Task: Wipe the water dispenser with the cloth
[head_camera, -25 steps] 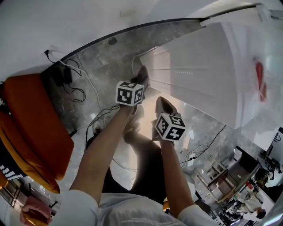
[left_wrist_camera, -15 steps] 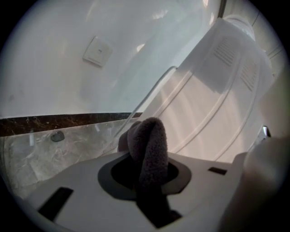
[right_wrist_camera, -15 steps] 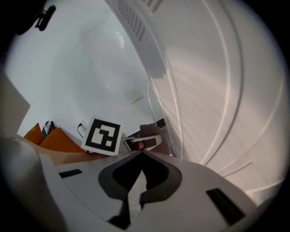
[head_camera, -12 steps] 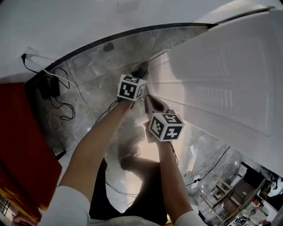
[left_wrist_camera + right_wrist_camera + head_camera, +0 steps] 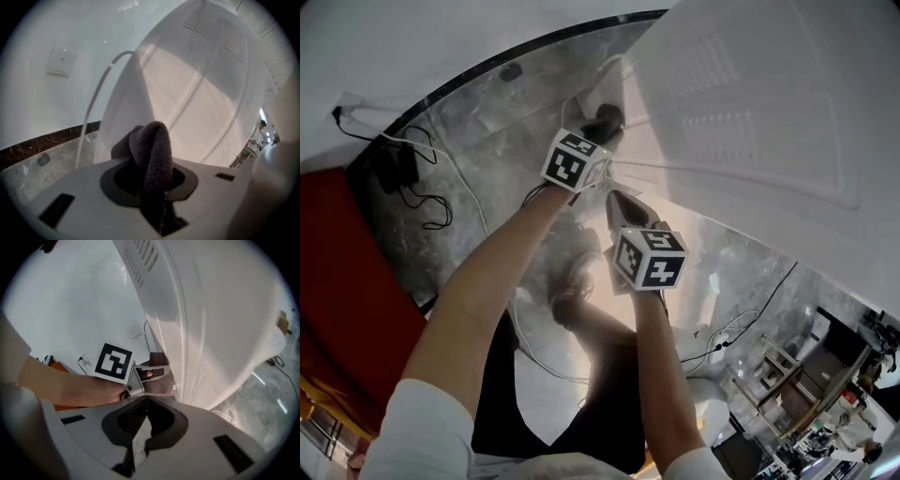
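2 bare forearms [image 5: 487, 291] reach over the grey marble floor [image 5: 487, 131]. The left gripper [image 5: 598, 128] holds a dark grey cloth [image 5: 606, 116] against the tall white water dispenser [image 5: 750, 103]; the right gripper [image 5: 621, 202] hangs just beside.

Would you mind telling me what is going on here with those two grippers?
A person works on the water dispenser with a gripper in each hand. The left gripper is shut on a dark grey cloth, pressed against the dispenser's white side low down near the floor. The right gripper hangs just beside it, jaws together and empty.
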